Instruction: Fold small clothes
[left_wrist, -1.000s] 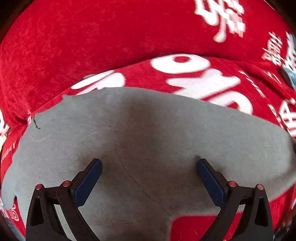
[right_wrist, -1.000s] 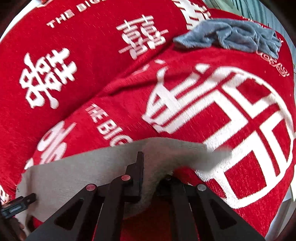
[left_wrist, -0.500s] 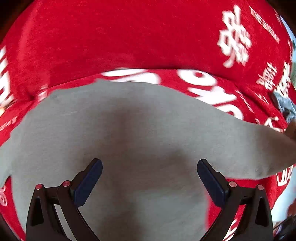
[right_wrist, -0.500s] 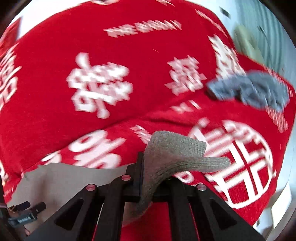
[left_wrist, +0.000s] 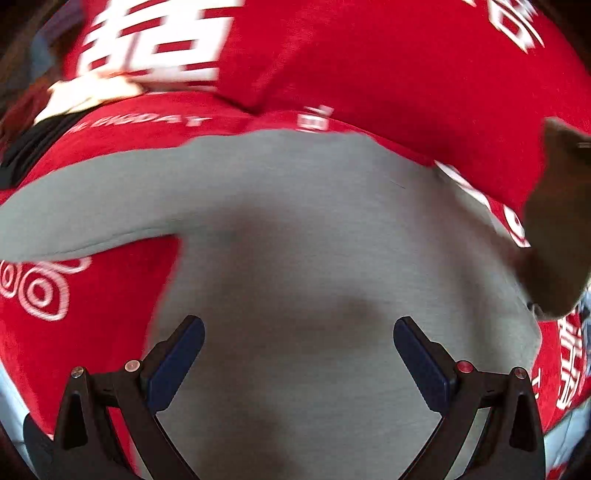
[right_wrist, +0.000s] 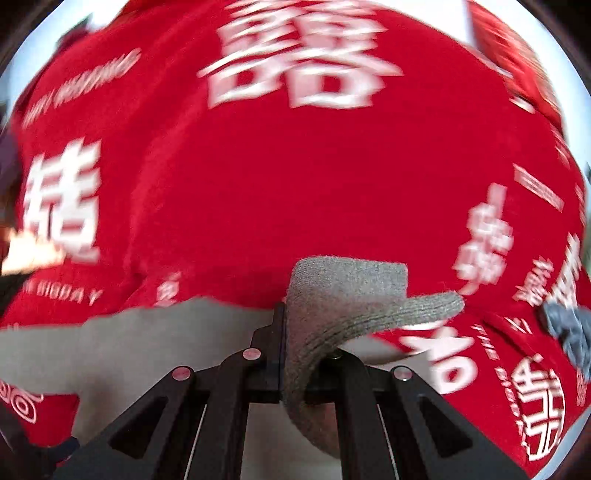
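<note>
- The task's thing, a plain grey knit garment of soft jersey (left_wrist: 303, 236), lies spread over a red plush cover printed with white characters and lettering (left_wrist: 388, 74); it fills the centre and lower half of the left wrist view, with one long sleeve-like arm running out to the left edge of the frame.
- The left gripper (left_wrist: 298, 354) sits at the bottom of its frame with its blue-padded jaws standing wide apart above the cloth, nothing between them.
- The right gripper (right_wrist: 301, 347) is at the bottom centre of its frame, jaws pressed together on a ribbed, coarser grey cuff or hem (right_wrist: 351, 291) of the garment; the pinched end sticks up and curls to the right above the fingers.
- In the right wrist view the flat body of the garment shows as a pale band at the lower left.
- A crumpled blue-grey cloth (right_wrist: 569, 328) lies apart at the right edge of the right wrist view.
- Judgement on progress: no finished fold is visible. One end appears lifted for a fold; laying it over the body, the remaining folds and smoothing all seem left to do.
- Heavy blur makes it impossible to tell what type of garment it is.
</note>
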